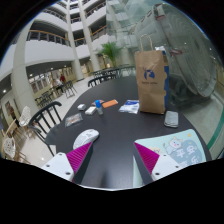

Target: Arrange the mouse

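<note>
A white computer mouse (87, 137) lies on the dark round table (112, 130), just ahead of my left finger. A mouse mat with a printed picture (176, 149) lies on the table at the right, beside my right finger. My gripper (112, 158) is open and empty, its two fingers with magenta pads (81, 158) held wide apart above the table's near part. Nothing stands between the fingers.
A brown paper bag (151, 82) with a blue label stands at the back right of the table. Small items lie around it: a blue object (98, 108), a booklet (129, 107), a card (74, 119), a grey object (171, 118). Black chairs (46, 114) stand to the left.
</note>
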`<state>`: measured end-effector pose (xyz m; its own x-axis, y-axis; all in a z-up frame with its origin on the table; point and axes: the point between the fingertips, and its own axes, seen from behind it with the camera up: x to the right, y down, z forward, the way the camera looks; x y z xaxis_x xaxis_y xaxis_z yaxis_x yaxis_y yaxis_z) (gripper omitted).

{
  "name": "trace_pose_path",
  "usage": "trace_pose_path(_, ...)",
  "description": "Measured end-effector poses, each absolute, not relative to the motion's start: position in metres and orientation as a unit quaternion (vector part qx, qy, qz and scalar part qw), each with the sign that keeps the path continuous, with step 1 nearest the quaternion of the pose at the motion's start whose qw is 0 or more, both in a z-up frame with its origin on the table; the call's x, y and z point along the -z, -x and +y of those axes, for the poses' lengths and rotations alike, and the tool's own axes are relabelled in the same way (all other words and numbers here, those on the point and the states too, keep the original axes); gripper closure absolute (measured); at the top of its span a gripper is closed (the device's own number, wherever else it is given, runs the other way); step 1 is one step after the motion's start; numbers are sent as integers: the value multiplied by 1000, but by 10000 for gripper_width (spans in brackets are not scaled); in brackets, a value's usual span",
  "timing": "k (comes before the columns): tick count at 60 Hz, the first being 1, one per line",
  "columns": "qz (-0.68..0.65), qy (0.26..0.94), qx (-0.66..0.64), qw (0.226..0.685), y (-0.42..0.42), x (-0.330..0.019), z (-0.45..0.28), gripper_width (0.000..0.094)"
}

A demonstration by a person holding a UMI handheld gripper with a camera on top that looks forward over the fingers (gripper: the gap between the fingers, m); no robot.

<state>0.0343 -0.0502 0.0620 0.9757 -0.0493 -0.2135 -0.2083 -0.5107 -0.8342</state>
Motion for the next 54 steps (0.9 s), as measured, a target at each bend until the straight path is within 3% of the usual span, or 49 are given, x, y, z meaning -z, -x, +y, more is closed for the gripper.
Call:
trace_pose_path(14,67,878,-50,472,-35,-52,-73,97)
trace_pose_path(24,22,890,-59,451,34,-29,-80,96)
trace_pose_path(36,29,901,-57,430,92,11,-21,98)
trace_pose_path(54,46,897,12,439,102,17,67,87)
